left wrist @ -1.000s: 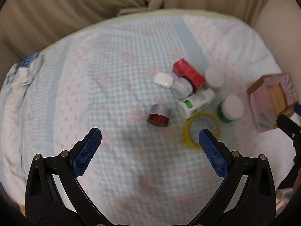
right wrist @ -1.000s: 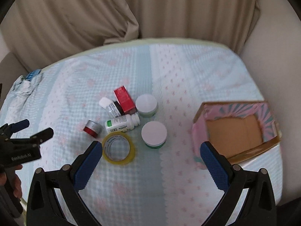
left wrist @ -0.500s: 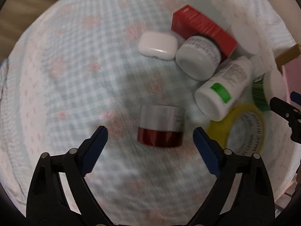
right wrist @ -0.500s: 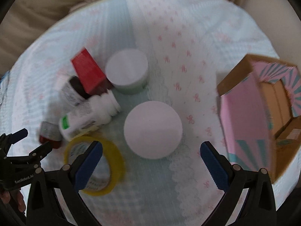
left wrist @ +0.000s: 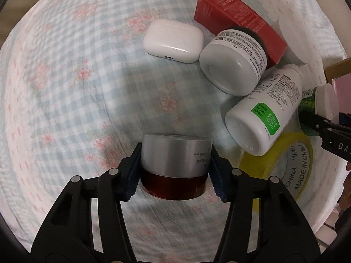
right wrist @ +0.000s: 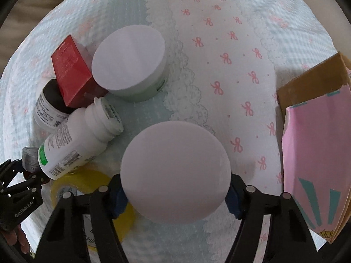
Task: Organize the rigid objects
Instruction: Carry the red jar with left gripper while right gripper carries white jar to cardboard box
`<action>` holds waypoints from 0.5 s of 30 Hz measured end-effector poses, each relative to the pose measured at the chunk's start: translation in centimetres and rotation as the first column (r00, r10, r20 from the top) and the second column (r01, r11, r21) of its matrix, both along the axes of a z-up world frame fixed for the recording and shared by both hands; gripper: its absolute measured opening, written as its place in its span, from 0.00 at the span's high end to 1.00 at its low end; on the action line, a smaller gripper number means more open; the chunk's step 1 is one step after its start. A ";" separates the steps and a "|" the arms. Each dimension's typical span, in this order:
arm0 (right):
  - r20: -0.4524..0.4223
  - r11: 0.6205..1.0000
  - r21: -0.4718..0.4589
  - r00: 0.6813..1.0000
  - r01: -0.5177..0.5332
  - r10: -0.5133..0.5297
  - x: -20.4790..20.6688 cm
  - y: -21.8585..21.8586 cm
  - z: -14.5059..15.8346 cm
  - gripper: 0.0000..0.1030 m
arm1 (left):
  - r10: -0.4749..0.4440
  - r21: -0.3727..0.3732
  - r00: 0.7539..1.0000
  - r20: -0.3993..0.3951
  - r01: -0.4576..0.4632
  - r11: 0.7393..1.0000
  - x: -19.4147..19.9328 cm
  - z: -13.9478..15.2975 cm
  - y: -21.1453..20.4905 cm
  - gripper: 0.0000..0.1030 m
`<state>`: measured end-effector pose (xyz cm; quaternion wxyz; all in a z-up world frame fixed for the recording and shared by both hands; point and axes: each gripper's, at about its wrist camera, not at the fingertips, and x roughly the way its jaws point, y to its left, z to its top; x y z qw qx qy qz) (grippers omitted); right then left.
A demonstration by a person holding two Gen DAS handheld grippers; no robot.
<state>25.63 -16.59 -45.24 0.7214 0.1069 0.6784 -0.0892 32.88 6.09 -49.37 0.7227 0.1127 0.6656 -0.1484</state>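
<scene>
Both grippers clamped on jars on the patterned bedsheet.

Left gripper fingers hold the red, silver-lidded cream jar; right gripper fingers hold the white-lidded round jar, beside the yellow tape roll.

both wrist fisheyes look steeply down, close over the patterned bedspread, the left from the clutter's left, the right from its right, sharing the white bottle, red box and yellow tape.
</scene>
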 end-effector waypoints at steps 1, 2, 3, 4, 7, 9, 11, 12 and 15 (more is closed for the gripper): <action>0.000 1.000 0.002 1.000 -0.004 0.004 0.0 -0.1 0.0 0.35 | 0.005 -0.005 1.000 0.001 -0.005 1.000 0.0 0.1 0.1 0.50; 0.002 1.000 0.004 1.000 -0.005 0.005 -0.1 -0.2 -0.1 0.35 | 0.008 -0.008 1.000 0.000 -0.008 1.000 0.1 0.4 0.3 0.50; 0.004 1.000 0.006 1.000 -0.006 0.006 -0.2 -0.2 0.1 0.35 | 0.011 -0.010 1.000 0.002 -0.011 1.000 0.1 0.4 0.4 0.50; 0.007 1.000 0.008 1.000 -0.007 0.006 0.0 -0.4 -0.2 0.35 | 0.014 -0.011 1.000 0.005 -0.014 1.000 0.0 0.5 0.5 0.50; 0.018 1.000 0.010 1.000 -0.010 0.010 -0.5 -0.8 0.0 0.35 | 0.020 -0.014 1.000 0.018 -0.019 1.000 -0.4 1.2 0.9 0.50; 0.029 1.000 0.006 1.000 -0.008 0.008 -1.4 -0.4 1.0 0.35 | 0.027 -0.019 0.999 0.023 -0.027 0.999 -1.0 2.0 1.1 0.51; 0.043 1.000 0.007 0.999 -0.006 0.005 -1.8 -0.7 1.6 0.35 | 0.037 -0.022 0.999 0.028 -0.036 0.999 -1.4 2.7 1.5 0.51; 0.049 1.000 0.007 0.999 -0.004 0.004 -2.0 -0.8 1.8 0.35 | 0.042 -0.026 0.999 0.033 -0.041 0.999 -1.6 3.1 1.7 0.51; 0.073 1.000 0.011 0.997 0.005 -0.006 -3.0 -1.4 3.9 0.35 | 0.049 -0.038 0.997 0.058 -0.047 0.998 -3.0 5.2 1.7 0.51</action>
